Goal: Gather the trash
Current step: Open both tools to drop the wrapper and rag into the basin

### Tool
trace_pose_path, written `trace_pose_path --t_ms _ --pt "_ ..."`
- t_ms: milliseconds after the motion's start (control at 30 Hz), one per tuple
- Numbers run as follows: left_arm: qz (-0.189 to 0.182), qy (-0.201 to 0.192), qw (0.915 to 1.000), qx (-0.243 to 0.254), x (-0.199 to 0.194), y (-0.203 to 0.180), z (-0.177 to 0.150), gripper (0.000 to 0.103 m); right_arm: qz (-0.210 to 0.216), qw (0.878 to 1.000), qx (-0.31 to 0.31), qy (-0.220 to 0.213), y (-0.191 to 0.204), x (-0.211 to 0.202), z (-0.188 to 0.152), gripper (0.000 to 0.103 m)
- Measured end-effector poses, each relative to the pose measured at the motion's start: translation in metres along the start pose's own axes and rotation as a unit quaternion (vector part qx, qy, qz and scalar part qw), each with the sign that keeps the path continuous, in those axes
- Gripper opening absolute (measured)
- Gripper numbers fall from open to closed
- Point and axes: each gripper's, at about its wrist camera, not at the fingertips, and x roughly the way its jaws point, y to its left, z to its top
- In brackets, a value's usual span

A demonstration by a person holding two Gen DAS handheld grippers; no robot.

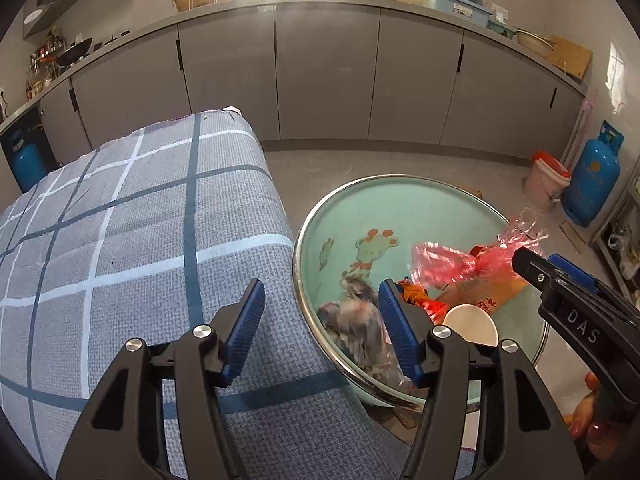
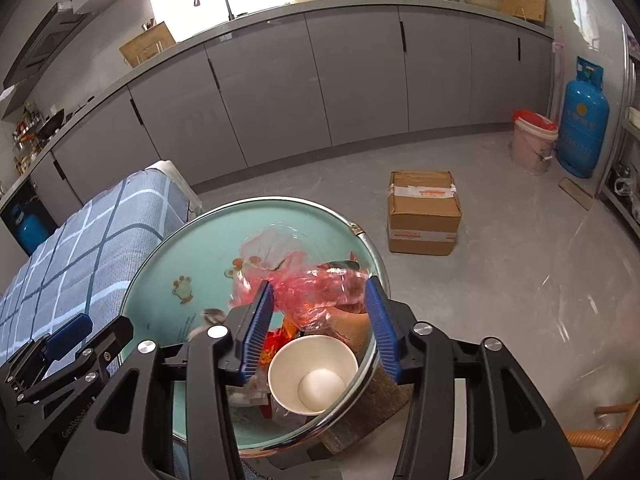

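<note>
Both claws open over basin (image 2: 168, 280).

Just beyond the black left gripper (image 1: 322, 326) with its ribbed blue pads lies a grey cloth (image 1: 140, 216) checked in white and dark blue. Ahead of the right gripper (image 2: 320, 320), a mint-green basin (image 2: 208, 256) with cartoon animal prints holds pink crinkled plastic (image 2: 316, 288) and a white paper cup (image 2: 312, 374). Grey cabinets (image 2: 320, 80) stand behind.
</note>
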Motion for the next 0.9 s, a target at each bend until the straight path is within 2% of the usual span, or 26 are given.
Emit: trace_pose_path --t_ms 100,200,267,333,400,467,600,733,900 --pt "0.009 -0.008 0.9999 0.003 -0.004 0.002 -0.001 0.069 -0.003 1.0 0.012 -0.001 -0.003 -0.001 0.0 0.063" --pt "0.015 -0.012 0.9998 0.0 -0.007 0.005 -0.002 0.072 0.012 1.0 0.024 -0.006 -0.007 -0.003 0.001 0.064" --pt "0.012 -0.011 0.9998 -0.007 -0.01 0.009 -0.003 0.073 0.024 0.999 0.03 -0.015 -0.008 -0.007 0.002 0.069" --pt "0.014 -0.018 0.9997 -0.007 -0.015 0.011 -0.004 0.081 0.047 0.997 0.046 -0.031 -0.01 -0.012 0.004 0.073" --pt "0.02 -0.026 0.9995 -0.007 -0.019 0.013 -0.004 0.083 0.059 0.996 0.056 -0.038 -0.011 -0.015 0.006 0.073" --pt "0.021 -0.025 0.9995 -0.007 -0.022 0.014 -0.005 0.084 0.045 0.997 0.055 -0.036 -0.011 -0.015 0.007 0.073" --pt "0.025 -0.027 0.9992 -0.013 -0.031 0.024 -0.01 0.085 0.044 0.997 0.058 -0.025 -0.008 -0.014 0.006 0.073" --pt "0.034 -0.027 0.9987 -0.028 -0.043 0.04 -0.019 0.092 0.041 0.998 0.044 -0.023 0.001 -0.02 0.0 0.08" --pt "0.052 -0.035 0.9973 -0.039 -0.061 0.062 -0.03 0.097 0.042 0.999 0.013 -0.02 0.021 -0.029 -0.014 0.081"
